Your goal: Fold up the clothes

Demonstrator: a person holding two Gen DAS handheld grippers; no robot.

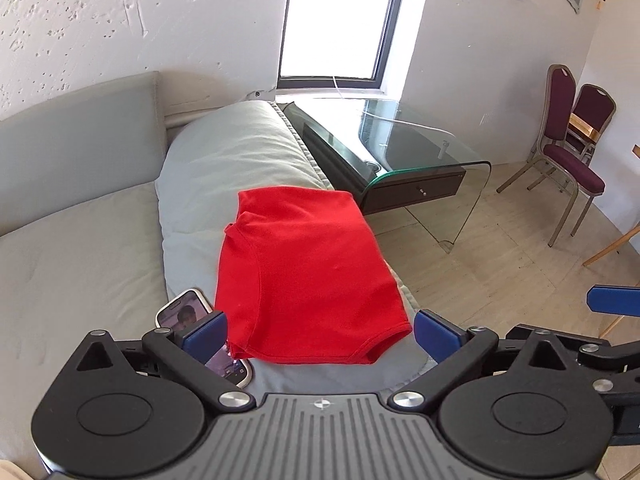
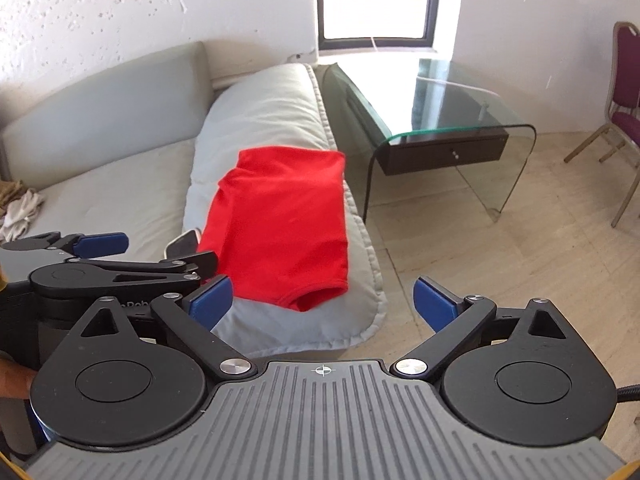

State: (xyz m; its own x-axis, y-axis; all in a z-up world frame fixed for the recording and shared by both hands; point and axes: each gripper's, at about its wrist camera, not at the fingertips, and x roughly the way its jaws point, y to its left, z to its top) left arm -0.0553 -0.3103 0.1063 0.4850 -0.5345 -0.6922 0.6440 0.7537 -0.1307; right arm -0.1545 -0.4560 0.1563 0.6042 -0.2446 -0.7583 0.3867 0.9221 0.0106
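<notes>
A folded red garment [image 1: 304, 276] [image 2: 280, 216] lies flat on a grey cushion [image 1: 232, 152] [image 2: 264, 108] at the sofa's front edge. My left gripper [image 1: 320, 334] hangs above the garment's near hem, open, its blue pads [image 1: 204, 336] wide apart with nothing between them. My right gripper [image 2: 322, 300] is also open and empty, raised above the cushion's near corner to the right of the garment. In the right wrist view the left gripper [image 2: 148, 250] shows side-on at the left edge. One blue finger [image 1: 612, 300] of the right gripper shows in the left wrist view.
A phone [image 1: 188, 312] [image 2: 184, 242] lies on the cushion beside the garment's left edge. A glass side table [image 1: 404, 140] [image 2: 452, 96] stands right of the sofa [image 1: 72, 240]. Maroon chairs [image 1: 572, 136] [image 2: 624, 116] stand on the tiled floor. Pale crumpled cloth [image 2: 20, 212] lies far left.
</notes>
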